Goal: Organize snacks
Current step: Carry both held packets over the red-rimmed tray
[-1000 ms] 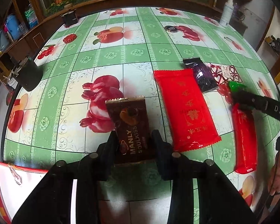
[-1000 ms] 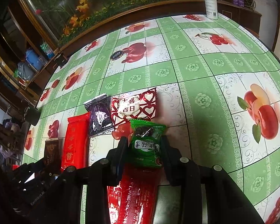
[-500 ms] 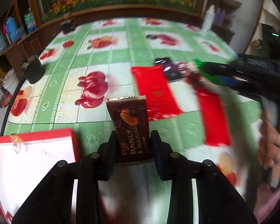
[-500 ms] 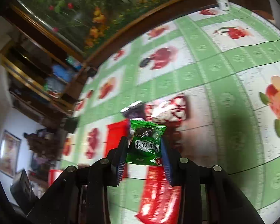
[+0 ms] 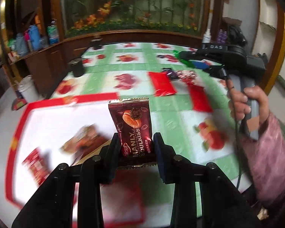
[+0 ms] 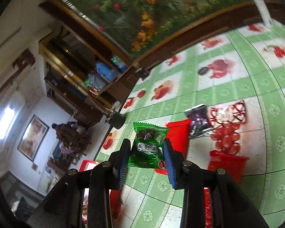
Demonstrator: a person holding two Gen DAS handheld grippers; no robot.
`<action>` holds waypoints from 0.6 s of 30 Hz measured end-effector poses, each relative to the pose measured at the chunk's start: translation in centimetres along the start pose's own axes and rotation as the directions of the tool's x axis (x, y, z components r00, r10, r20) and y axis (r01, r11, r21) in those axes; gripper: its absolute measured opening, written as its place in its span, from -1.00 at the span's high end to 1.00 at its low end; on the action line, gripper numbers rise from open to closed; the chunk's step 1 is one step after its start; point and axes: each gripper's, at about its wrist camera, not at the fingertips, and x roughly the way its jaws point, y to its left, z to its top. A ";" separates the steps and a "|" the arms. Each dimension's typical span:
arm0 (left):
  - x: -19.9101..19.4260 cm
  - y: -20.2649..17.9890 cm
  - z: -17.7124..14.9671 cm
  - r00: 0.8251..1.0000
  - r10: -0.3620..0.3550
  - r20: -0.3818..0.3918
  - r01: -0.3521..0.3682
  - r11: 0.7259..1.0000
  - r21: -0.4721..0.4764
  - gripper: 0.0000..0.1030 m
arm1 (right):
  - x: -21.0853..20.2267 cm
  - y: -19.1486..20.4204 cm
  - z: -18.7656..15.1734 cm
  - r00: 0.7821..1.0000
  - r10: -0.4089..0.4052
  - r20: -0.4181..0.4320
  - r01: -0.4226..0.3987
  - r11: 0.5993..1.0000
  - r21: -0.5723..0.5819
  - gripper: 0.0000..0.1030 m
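Left wrist view: left gripper [image 5: 135, 148] clamps a brown packet [image 5: 132, 125] above the red-rimmed tray [image 5: 17, 125]; right gripper [image 6: 146, 155] pinches a green packet [image 6: 149, 145] over red packets [image 6: 178, 133].

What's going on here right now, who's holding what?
A person is sorting snacks with two handheld grippers. The left gripper is shut on a brown Manly Soulkiss packet, held above a red-rimmed white box that already has snacks in it. The right gripper is shut on a green packet, lifted off the table. Two red packets, a purple one and a heart-patterned one lie on the table.
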 end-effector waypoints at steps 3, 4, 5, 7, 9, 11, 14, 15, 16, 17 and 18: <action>-1.6 2.1 -0.9 0.998 0.051 0.029 -0.050 0.998 -0.038 0.37 | 0.4 1.7 -1.2 1.000 -0.022 -0.003 0.022 0.997 -0.074 0.32; -2.2 2.8 -1.2 0.997 0.063 0.038 -0.061 0.997 -0.052 0.37 | 0.6 2.1 -1.6 0.999 -0.034 -0.004 0.033 0.995 -0.093 0.32; -2.5 3.3 -1.4 0.997 0.070 0.044 -0.067 0.996 -0.066 0.37 | 1.0 2.6 -2.0 0.998 -0.055 -0.009 0.054 0.992 -0.118 0.32; -3.1 4.6 -1.8 0.995 0.080 0.060 -0.074 0.992 -0.098 0.37 | 1.9 3.0 -2.7 0.994 -0.106 -0.020 0.102 0.982 -0.158 0.31; -3.7 5.6 -2.0 0.993 0.081 0.081 -0.071 0.989 -0.126 0.37 | 2.6 3.0 -3.3 0.989 -0.148 -0.019 0.142 0.971 -0.192 0.31; -4.1 6.1 -2.3 0.993 0.070 0.095 -0.056 0.988 -0.145 0.37 | 2.9 3.0 -3.8 0.981 -0.196 -0.007 0.190 0.956 -0.225 0.31; -4.6 6.4 -2.7 0.992 0.044 0.116 -0.027 0.988 -0.149 0.37 | 2.7 3.6 -5.0 0.980 -0.199 -0.016 0.191 0.958 -0.214 0.31; -4.7 6.5 -2.9 0.992 0.034 0.117 -0.017 0.989 -0.148 0.37 | 2.5 4.3 -5.5 0.979 -0.202 -0.011 0.194 0.954 -0.229 0.31; -4.7 6.5 -3.0 0.993 0.024 0.118 -0.006 0.989 -0.148 0.37 | 2.2 5.4 -6.5 0.979 -0.204 -0.001 0.197 0.945 -0.260 0.31; -4.8 6.7 -3.3 0.993 0.014 0.119 0.003 0.989 -0.145 0.37 | 2.0 6.2 -7.1 0.980 -0.200 0.002 0.192 0.940 -0.282 0.31; -4.7 6.8 -3.5 0.993 0.004 0.119 0.013 0.990 -0.142 0.37 | 1.9 8.0 -8.3 0.984 -0.180 -0.002 0.170 0.931 -0.323 0.31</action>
